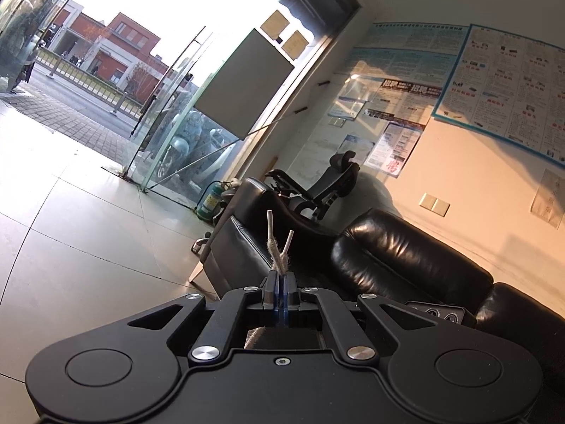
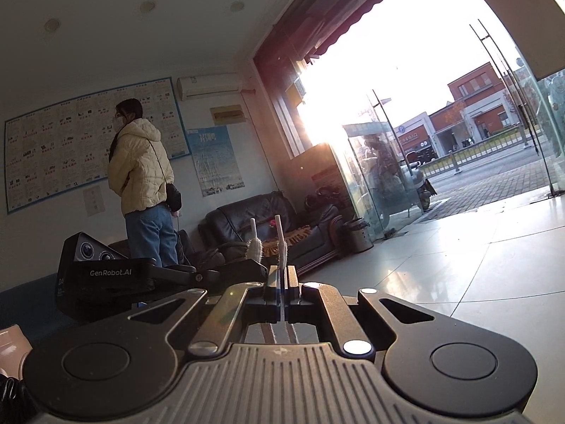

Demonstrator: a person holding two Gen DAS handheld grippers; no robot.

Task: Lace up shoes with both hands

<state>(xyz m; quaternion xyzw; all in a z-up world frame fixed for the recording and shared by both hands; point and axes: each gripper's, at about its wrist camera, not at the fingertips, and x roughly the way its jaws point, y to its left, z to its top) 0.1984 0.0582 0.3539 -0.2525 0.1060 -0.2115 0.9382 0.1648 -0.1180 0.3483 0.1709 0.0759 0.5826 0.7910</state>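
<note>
The lace ends (image 1: pixel 279 247) are up in the air, not down at any shoe: in the left wrist view two fuzzy grey-white strands with stiff white tips stick out past the left hand-held gripper (image 1: pixel 281 279), whose jaws are pressed together on them. The right hand-held gripper (image 2: pixel 281 275) is likewise pinched shut on a lace (image 2: pixel 281 243), one white tip standing straight above its jaws, with two strands trailing back under the body. A second tip beside it belongs, I think, to the lace held by the left gripper, whose camera housing shows just to the left in the right wrist view.

Both grippers point level and sit near each other, which to my eye looks like the laces being drawn taut, or readied for crossing. The shoe itself is out of sight in both views, so I cannot say how far the lacing has got.

Around them: black leather sofas (image 1: pixel 406 258) against the wall, an office chair (image 1: pixel 328 190) behind, a green fire extinguisher (image 1: pixel 209 201) by the glass door. A person in a pale yellow padded jacket (image 2: pixel 139 166) stands reading the wall posters (image 2: pixel 88 141), well apart from the work. Nothing seems to block the hands; low sun through the doorway glares hard into the right view.
</note>
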